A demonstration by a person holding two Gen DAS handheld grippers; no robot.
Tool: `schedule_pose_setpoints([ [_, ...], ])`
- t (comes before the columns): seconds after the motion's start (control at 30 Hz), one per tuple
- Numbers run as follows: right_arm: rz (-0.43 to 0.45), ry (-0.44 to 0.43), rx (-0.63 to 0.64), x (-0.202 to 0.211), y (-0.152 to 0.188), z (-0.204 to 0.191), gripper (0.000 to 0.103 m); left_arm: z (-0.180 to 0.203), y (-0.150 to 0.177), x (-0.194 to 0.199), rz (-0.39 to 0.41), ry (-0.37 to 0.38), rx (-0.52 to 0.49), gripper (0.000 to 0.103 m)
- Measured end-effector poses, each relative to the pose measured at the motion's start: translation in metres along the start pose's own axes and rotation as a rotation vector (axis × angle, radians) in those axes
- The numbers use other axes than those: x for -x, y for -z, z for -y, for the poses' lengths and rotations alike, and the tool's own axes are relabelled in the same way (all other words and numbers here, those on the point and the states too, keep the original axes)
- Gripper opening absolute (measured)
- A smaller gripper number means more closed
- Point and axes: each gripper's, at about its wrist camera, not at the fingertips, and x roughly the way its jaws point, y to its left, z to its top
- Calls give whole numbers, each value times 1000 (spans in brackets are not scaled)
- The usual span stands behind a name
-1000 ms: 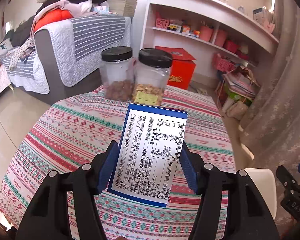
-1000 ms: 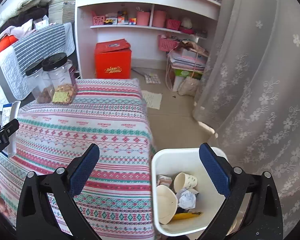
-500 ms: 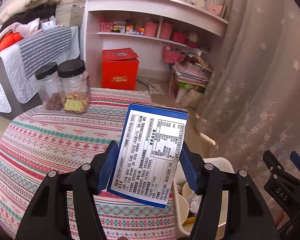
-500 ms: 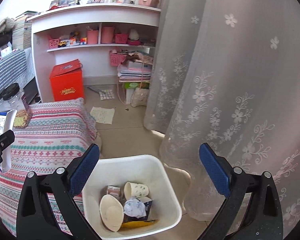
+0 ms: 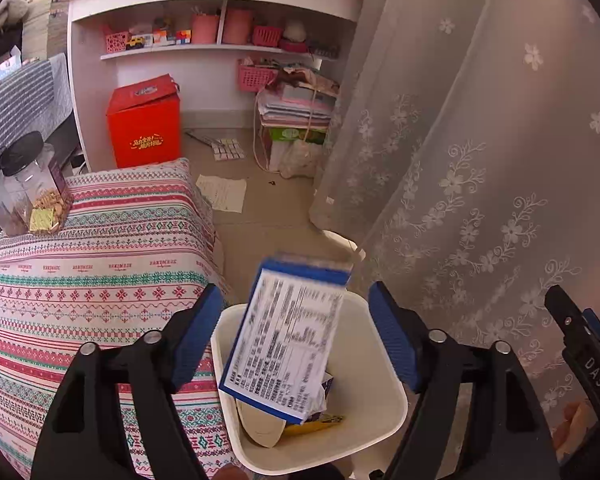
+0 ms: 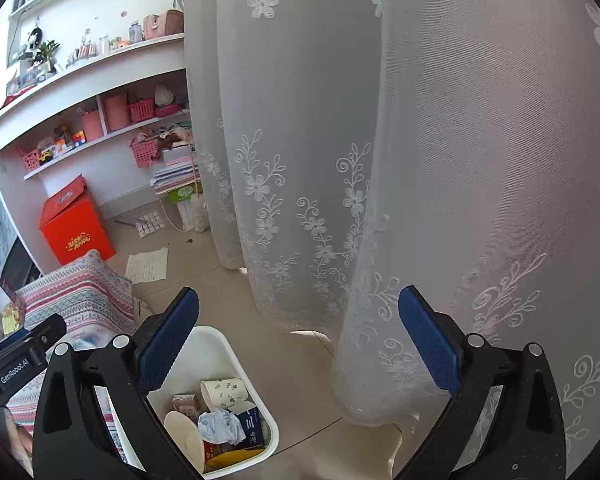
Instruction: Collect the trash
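**Box dropping into bin**

Left gripper (image 5: 296, 336) jaws opening, pads clear of the box (image 5: 288, 340). Box sits between them, long axis along the fingers, bin (image 5: 384, 384) directly below. Right gripper (image 6: 300, 340) wide, empty, beside the bin.

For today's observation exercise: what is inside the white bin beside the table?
The white bin holds a floral paper cup, a crumpled wad, a small dark carton and a paper bowl. Whatever lies beneath them is covered. A blue-edged box is dropping in.
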Motion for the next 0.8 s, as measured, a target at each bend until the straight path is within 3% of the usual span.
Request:
schedule_pose_setpoints([
  [0.13,7,-13,-5,3,-1,0,96,2,3,-3,-21,-7,-1,87],
  [0.27,39,-56,7,11,-2,-7,96,2,8,9,38,-97,-53,91],
  [0.37,96,-95,19,24,-2,-14,96,0,11,36,155,-185,-96,92],
  [0.53,217,-193,34,52,-1,-33,96,-5,25,94,422,-283,-112,96],
  [0.6,238,-233,45,58,1,-45,96,-20,24,99,385,-247,-54,96],
  [0.7,241,-288,77,66,6,-67,96,-47,21,89,202,-184,26,96],
  [0.8,200,-317,128,69,14,-95,96,-66,32,98,232,-277,29,96],
])
